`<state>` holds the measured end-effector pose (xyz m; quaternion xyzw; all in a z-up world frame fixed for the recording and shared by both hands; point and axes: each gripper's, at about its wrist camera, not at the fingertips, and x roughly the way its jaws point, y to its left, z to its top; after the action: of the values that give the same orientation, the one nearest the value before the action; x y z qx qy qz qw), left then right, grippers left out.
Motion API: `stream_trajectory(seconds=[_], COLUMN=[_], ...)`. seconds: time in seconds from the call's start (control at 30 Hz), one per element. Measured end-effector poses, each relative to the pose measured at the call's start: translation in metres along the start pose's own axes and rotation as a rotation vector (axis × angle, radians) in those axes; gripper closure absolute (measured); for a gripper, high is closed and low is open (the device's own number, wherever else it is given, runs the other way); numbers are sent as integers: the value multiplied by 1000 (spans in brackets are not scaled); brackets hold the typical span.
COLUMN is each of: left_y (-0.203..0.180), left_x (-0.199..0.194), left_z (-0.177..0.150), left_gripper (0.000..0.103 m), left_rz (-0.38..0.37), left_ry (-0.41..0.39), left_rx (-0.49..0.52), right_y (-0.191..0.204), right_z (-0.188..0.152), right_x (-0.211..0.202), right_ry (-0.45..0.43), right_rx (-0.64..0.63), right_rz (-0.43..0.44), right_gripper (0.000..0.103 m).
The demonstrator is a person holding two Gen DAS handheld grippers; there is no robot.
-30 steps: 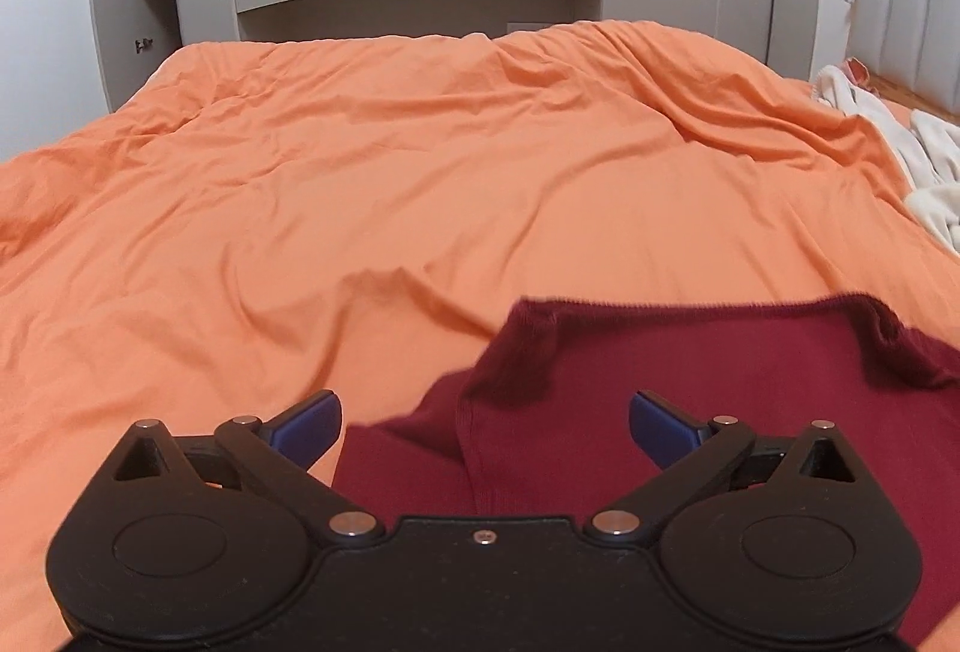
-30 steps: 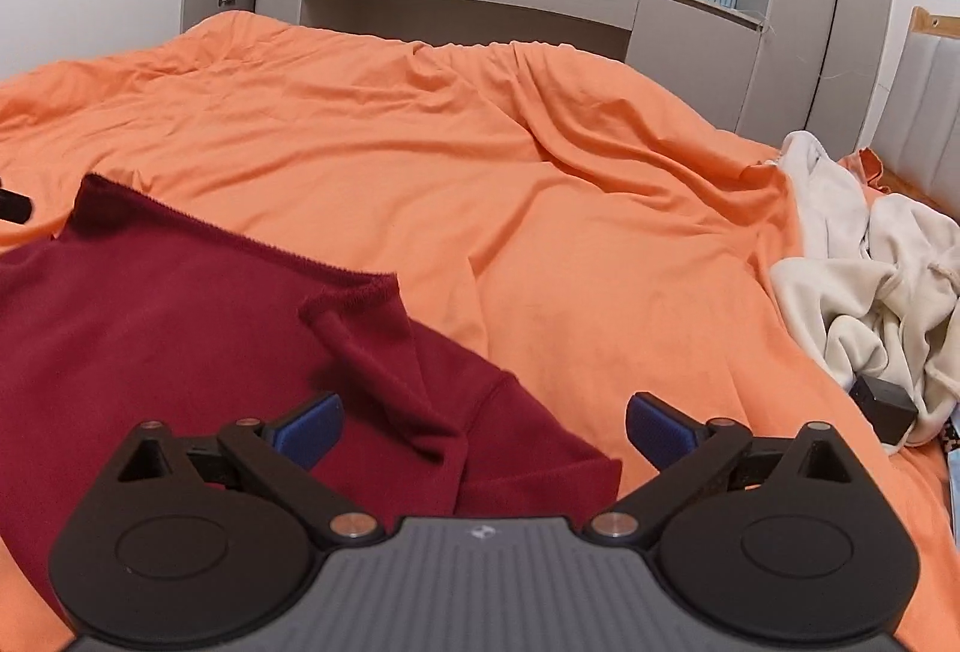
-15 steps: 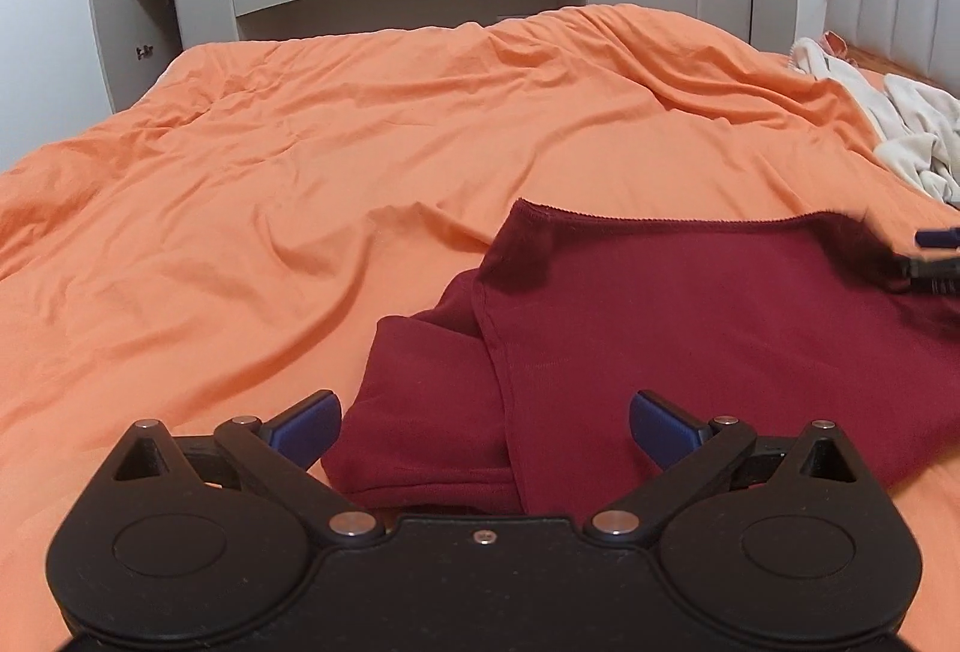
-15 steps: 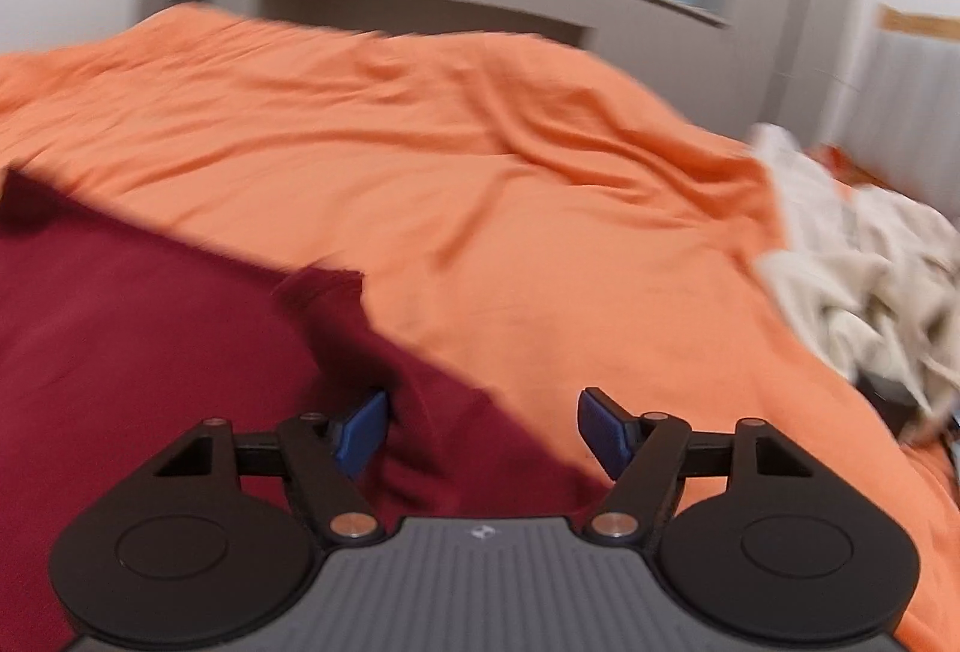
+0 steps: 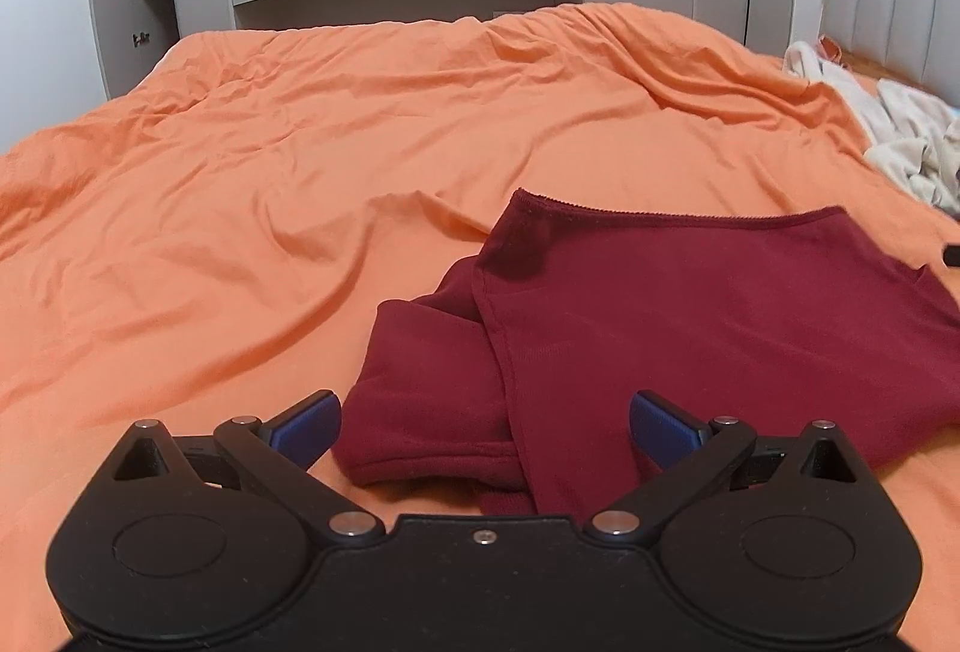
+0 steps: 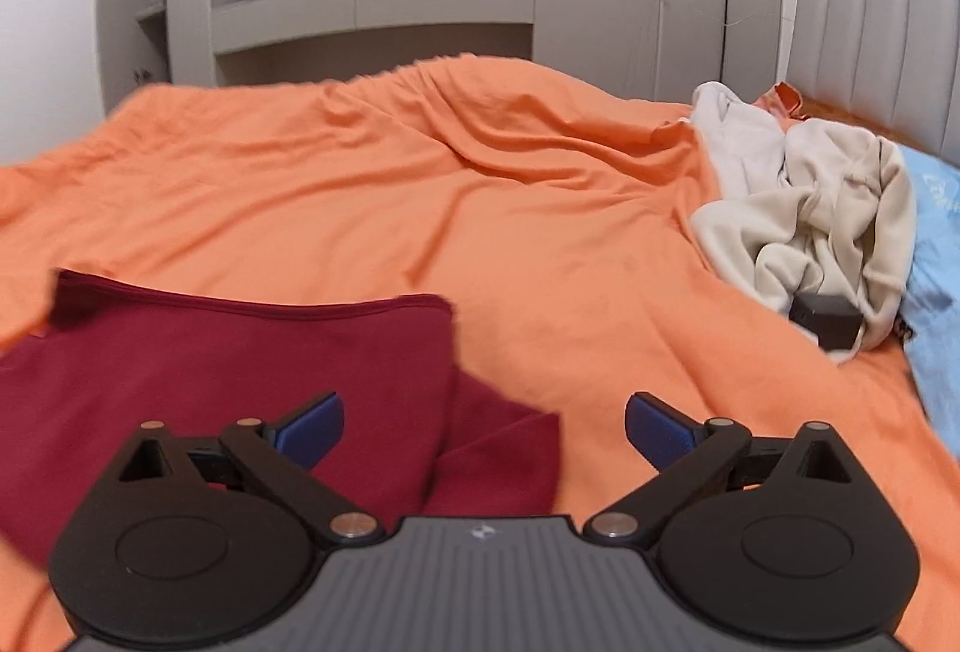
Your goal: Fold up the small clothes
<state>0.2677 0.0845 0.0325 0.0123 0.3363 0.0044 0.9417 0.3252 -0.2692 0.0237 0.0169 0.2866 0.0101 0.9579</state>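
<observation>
Change since the earlier frames: the garment's far right corner, curled then, now lies flat; your right jaws have just been opening again after a partial close, with nothing between them.

Left wrist view:
- Left gripper point(image 5: 483, 421): jaws wide apart, holding nothing, above the near left sleeve.
- Garment point(image 5: 690, 316): dark red, spread on the orange bed point(image 5: 300, 184), left sleeve tucked under the body.
- Risk: closing here may catch the cover with the sleeve, dragging the bed up into the fold.
- Writing: none legible.

Right wrist view:
- Right gripper point(image 6: 483, 421): jaws fully spread, empty, over the garment's right edge.
- Cream clothes point(image 6: 810, 208) heaped well apart, by a blue cloth point(image 6: 936, 244).
- Risk: the picture is smeared; a hasty grab could pinch one layer only and skew the fold.
- Writing: pale marks on the blue cloth, unreadable.
</observation>
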Motion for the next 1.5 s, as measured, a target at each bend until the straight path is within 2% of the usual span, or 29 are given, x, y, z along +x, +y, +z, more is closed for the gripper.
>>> stream_trajectory(seconds=[0.1, 0.27, 0.37, 0.43, 0.53, 0.6, 0.67, 0.73, 0.77, 0.8, 0.83, 0.87, 0.97, 1.07, 1.23, 1.3, 1.47, 1.5], left_y=[-2, -10, -13, -13, -8, -3, 2, 7, 8, 8, 7, 5, -2, -3, -1, 2, 6, 5], left_x=[-10, -20, -24, -27, -33, -35, -34, -31, -30, -29, -29, -28, -28, -34, -60, -59, -40, -38], left_z=[-6, -17, -22, -26, -31, -34, -36, -37, -37, -37, -36, -36, -36, -33, -25, -26, -32, -35], left_gripper=[1, 1, 1, 1, 3, 12, 15, 27, 37, 45, 50, 59, 103, 103, 103, 103, 103, 94], left_rz=[-25, -78, -100, -113, -118, -123, -137, -159, -179, -204, -219, -224, -173, -154, -120, -135, -215, -217], left_ry=[-13, -11, -9, -12, -22, -21, -21, -16, -14, -14, -15, -18, -36, -84, -207, -187, -73, -60], left_rx=[-10, -27, -35, -50, -83, -114, -147, -181, -196, -207, -210, -205, -185, -194, -172, -172, -208, -205], right_y=[0, 3, -1, -5, -8, -10, -10, -9, -7, -6, -5, -5, -2, 1, -5, -4, 2, 0], right_z=[-16, -41, -52, -57, -63, -65, -66, -67, -68, -68, -69, -69, -69, -67, -58, -57, -61, -62], right_x=[-27, -55, -62, -61, -56, -53, -51, -49, -49, -48, -48, -48, -52, -60, -85, -87, -75, -74], right_ry=[1, 19, 34, 57, 95, 109, 117, 128, 132, 134, 131, 126, 105, 66, -36, -38, 27, 37], right_rx=[56, 82, 119, 152, 191, 209, 213, 218, 220, 219, 215, 213, 210, 193, 211, 195, 172, 179], right_rz=[56, 113, 118, 126, 146, 158, 164, 170, 174, 175, 175, 179, 180, 175, 202, 200, 177, 178], right_gripper=[2, 20, 36, 51, 53, 55, 57, 64, 66, 73, 84, 87, 93, 95, 96, 96, 94, 93])
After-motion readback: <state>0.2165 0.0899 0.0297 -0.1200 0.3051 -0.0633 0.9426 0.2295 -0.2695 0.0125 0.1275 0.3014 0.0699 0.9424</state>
